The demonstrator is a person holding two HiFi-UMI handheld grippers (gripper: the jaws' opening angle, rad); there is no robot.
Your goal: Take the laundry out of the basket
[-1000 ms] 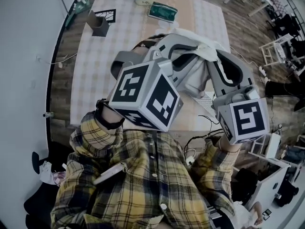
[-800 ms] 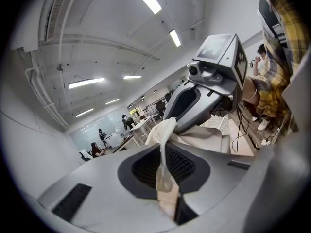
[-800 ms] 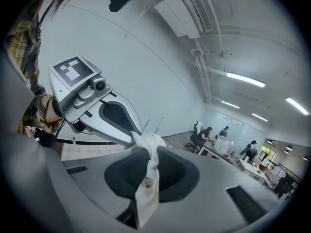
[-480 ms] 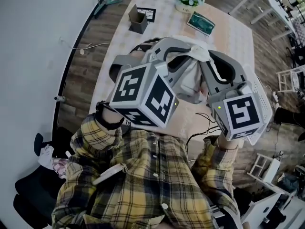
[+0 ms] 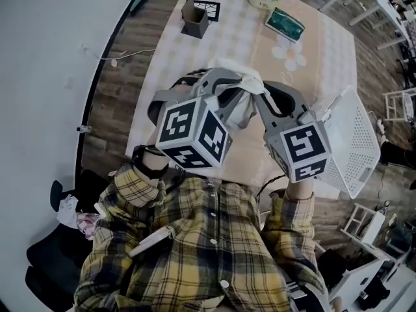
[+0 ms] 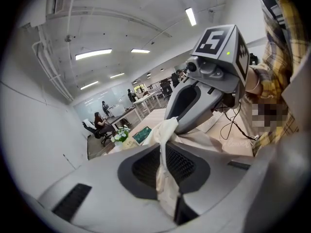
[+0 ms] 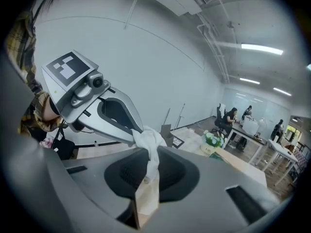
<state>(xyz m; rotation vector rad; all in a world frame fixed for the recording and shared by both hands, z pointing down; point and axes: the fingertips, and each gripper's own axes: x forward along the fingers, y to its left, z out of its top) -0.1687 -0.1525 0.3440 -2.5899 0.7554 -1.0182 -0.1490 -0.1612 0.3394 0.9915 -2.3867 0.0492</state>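
The left gripper (image 5: 227, 90) and right gripper (image 5: 261, 96) are each clamped on the same pale garment (image 5: 244, 107), their tips close together. The garment hangs left of the basket (image 5: 357, 142), over the tabletop (image 5: 227, 38), probably so it can be laid down there.

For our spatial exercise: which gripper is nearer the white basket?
Right. The right gripper is next to the basket; the left gripper is farther left, across the cloth both grip.

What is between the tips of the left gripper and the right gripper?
A pale cloth, pinched by the left gripper and the right gripper; the head view shows it.
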